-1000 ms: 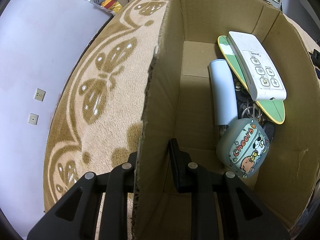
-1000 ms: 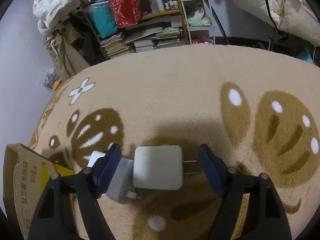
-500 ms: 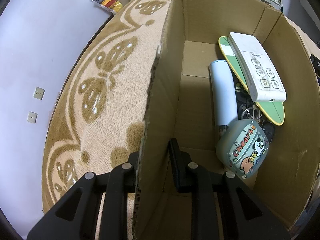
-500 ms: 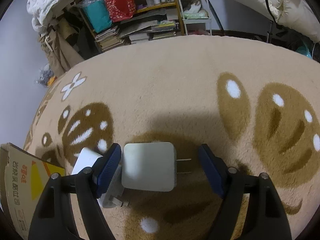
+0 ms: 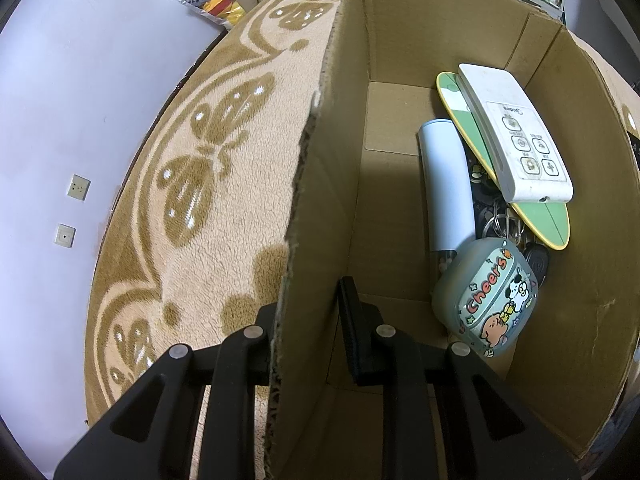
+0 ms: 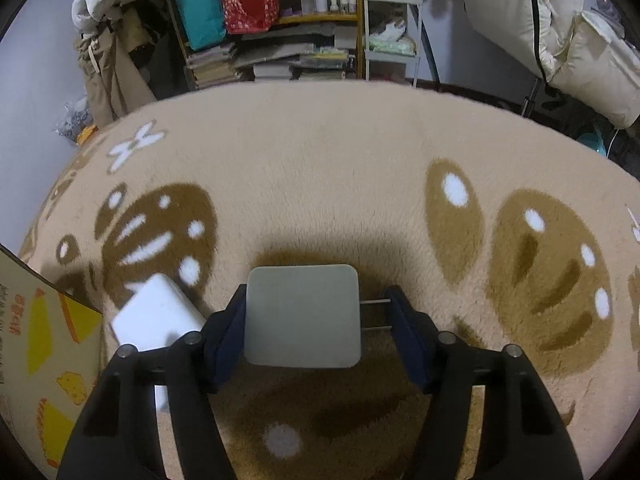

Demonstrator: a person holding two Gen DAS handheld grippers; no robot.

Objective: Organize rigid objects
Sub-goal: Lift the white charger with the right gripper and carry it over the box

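The left gripper (image 5: 310, 328) is clamped on the near side wall of the open brown cardboard box (image 5: 324, 184), one black finger outside against the rug and the other inside the box. Ahead of the inner finger and to its right, on the box floor, lie a pale green rounded case printed "Cheers" (image 5: 486, 298), a light blue cylinder (image 5: 446, 186), a white remote control with four buttons (image 5: 514, 134) resting on a green oval board with a yellow rim (image 5: 540, 216), and some keys (image 5: 506, 220) under them.

The right gripper (image 6: 314, 326) holds a white square wall charger (image 6: 302, 316) between its blue-padded jaws, the two metal prongs pointing at the right pad. Just left of the left jaw, a second white block-shaped adapter (image 6: 154, 314) lies on the beige rug with brown butterfly patterns (image 6: 320, 184).
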